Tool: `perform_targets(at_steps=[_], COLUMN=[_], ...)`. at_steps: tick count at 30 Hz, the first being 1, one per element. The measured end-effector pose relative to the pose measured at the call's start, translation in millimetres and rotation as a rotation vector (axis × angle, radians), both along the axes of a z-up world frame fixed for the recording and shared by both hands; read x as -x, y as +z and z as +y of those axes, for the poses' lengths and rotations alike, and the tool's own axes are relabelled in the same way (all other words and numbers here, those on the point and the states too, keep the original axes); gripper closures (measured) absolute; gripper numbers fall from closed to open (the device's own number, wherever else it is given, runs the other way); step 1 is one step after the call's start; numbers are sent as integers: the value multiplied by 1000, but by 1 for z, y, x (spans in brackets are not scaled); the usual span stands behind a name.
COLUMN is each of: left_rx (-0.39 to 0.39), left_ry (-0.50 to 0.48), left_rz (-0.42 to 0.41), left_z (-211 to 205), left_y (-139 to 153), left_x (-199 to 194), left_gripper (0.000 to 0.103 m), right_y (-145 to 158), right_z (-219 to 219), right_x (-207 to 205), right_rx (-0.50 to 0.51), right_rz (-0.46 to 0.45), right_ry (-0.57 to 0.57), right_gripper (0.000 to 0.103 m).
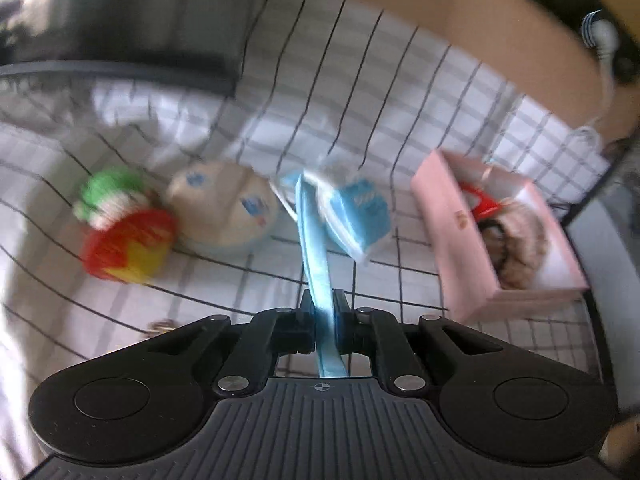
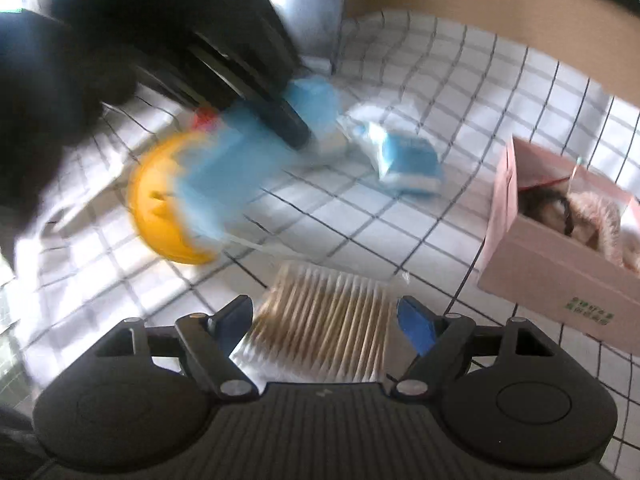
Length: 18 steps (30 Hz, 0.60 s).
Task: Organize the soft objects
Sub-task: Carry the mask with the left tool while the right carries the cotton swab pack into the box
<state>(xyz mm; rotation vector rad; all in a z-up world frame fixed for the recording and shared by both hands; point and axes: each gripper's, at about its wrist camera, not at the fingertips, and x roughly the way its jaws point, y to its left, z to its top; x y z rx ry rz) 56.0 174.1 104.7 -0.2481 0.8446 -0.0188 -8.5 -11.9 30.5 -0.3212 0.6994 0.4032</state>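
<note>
Left wrist view: left hand-held gripper (image 1: 325, 316) is clenched on a blue face mask (image 1: 316, 256), presumably bound for the pink box (image 1: 452, 248); right hand-held gripper (image 2: 325, 326) gapes, released, around cotton swabs (image 2: 324, 320).

Daylight is coming from upper left in both views, blowing out the checked cloth (image 2: 400, 92) there. Motion blur is smearing most objects. Grid lines are bowing toward the fisheye edges. A blue item (image 2: 224, 176), possibly a mask, is streaking.
</note>
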Motion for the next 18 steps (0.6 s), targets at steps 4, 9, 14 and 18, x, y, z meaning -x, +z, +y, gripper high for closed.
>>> perform_targets(at_steps=[4,9,14,18], left_rx=[13,70,165,285], left_ry=[-55,-175,-319,-432], left_rz=[-28,-9,-4,-42], left_z=[11,5,-20,-53], left_y=[22,23,24,43], left_x=[31,51,54,37], left_gripper=[93,93,93,93], right_y=[-3,7,39,67], right_z=[1,-11,-45,-80], right_x=[-6,8,43,72], right_rx=[-2,-2,-7,10], right_rz=[40,77,36,-30], right_ry=[-48,-66,-159,-270], right_gripper=[23,32,32,32])
